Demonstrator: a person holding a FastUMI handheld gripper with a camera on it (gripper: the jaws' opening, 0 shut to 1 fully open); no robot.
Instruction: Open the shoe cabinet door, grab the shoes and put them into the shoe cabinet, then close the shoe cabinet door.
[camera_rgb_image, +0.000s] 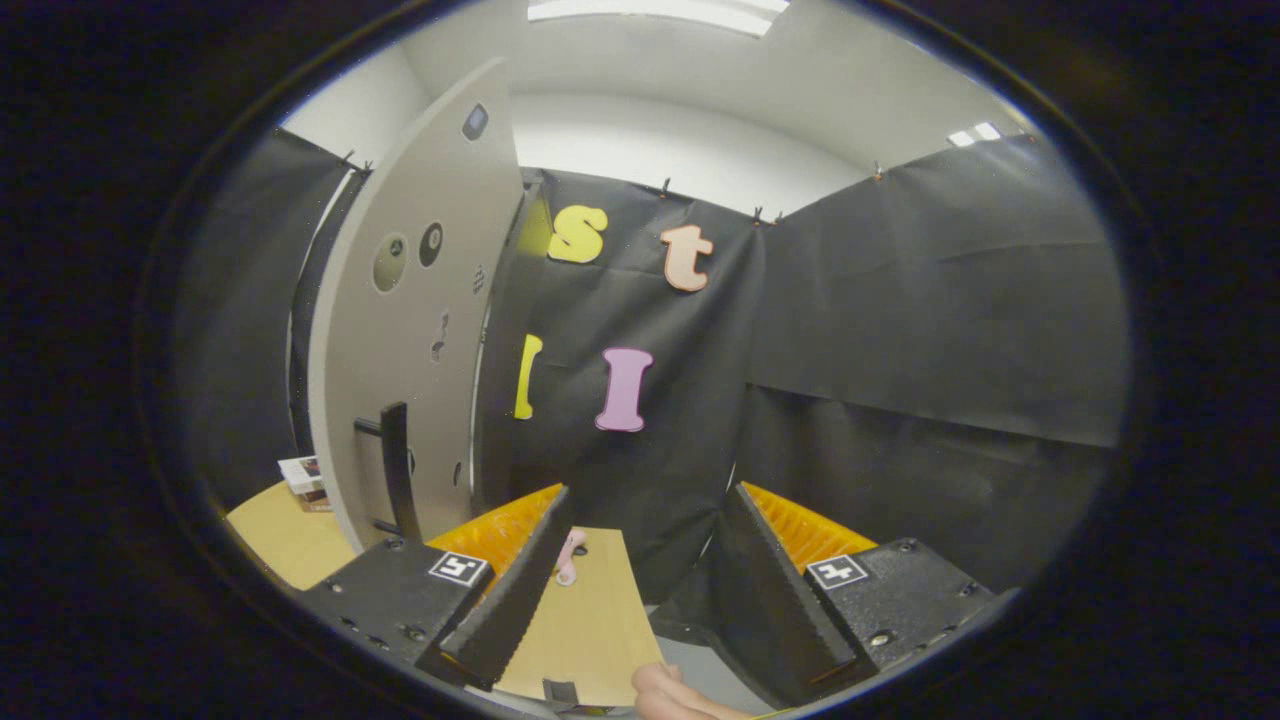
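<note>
Ahead-left of the open, empty claw (640, 585) stands the cabinet door (415, 320).

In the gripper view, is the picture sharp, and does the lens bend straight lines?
Gripper view: mostly sharp; fisheye bends the tall grey cabinet door with its black handle into a curve; bright ceiling light glares above, walls evenly lit; the open gripper holds nothing, and the small pink object on the wooden tabletop looks slightly soft.

I can read no words or numbers; my tongs (640, 590), fingers spread apart, carry only square black-and-white code markers (459, 568), and the small box's (303, 480) print is too blurred.
</note>
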